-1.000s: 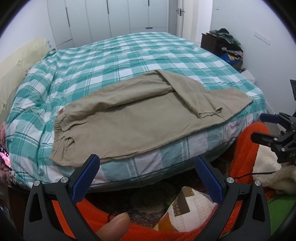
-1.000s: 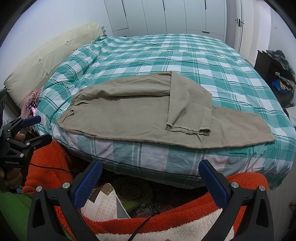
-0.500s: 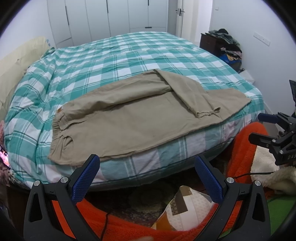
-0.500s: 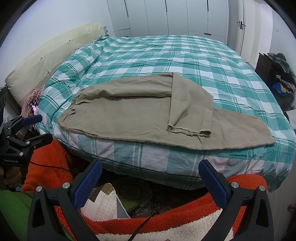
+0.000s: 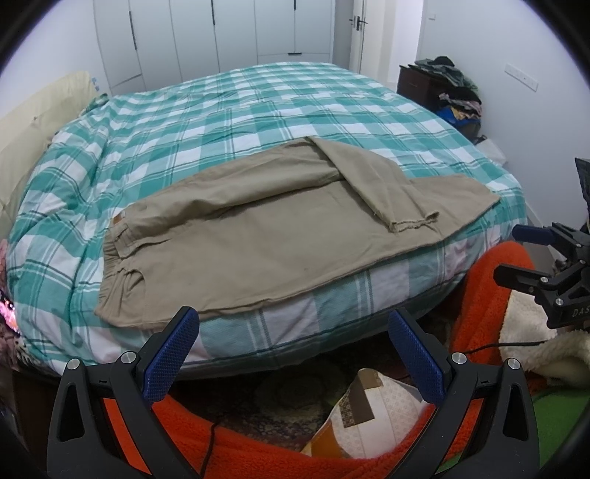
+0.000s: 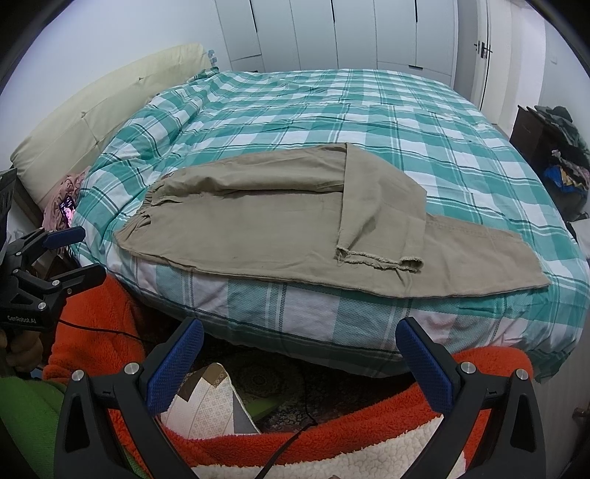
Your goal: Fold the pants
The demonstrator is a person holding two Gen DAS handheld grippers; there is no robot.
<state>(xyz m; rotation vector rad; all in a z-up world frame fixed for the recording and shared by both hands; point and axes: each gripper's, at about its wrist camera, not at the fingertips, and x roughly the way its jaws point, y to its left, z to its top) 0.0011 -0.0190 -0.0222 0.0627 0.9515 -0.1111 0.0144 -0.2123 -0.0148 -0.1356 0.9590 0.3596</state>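
Beige pants [image 5: 265, 235] lie flat along the near edge of a bed with a green checked cover [image 5: 228, 114]. Their waistband is at the left. The far leg is folded back over the near leg, its frayed hem [image 6: 379, 259] lying on top. The near leg runs out to the right [image 6: 497, 258]. My left gripper [image 5: 293, 333] is open and empty, held back below the bed edge. My right gripper [image 6: 300, 341] is open and empty too, also short of the bed. Each gripper shows in the other's view, the right one [image 5: 512, 254] and the left one [image 6: 88, 254].
An orange fleece [image 6: 92, 331] and a patterned cushion [image 6: 206, 405] lie below the grippers. A cream headboard pillow [image 6: 103, 110] is at the left. A dark cabinet piled with clothes [image 5: 442, 84] stands at the right by the wall. White wardrobes [image 5: 228, 33] are behind the bed.
Both views have shifted slightly, so the bed and pants sit a little lower in the frames. The thumb tip seen by the left gripper is gone. The pants have not moved.
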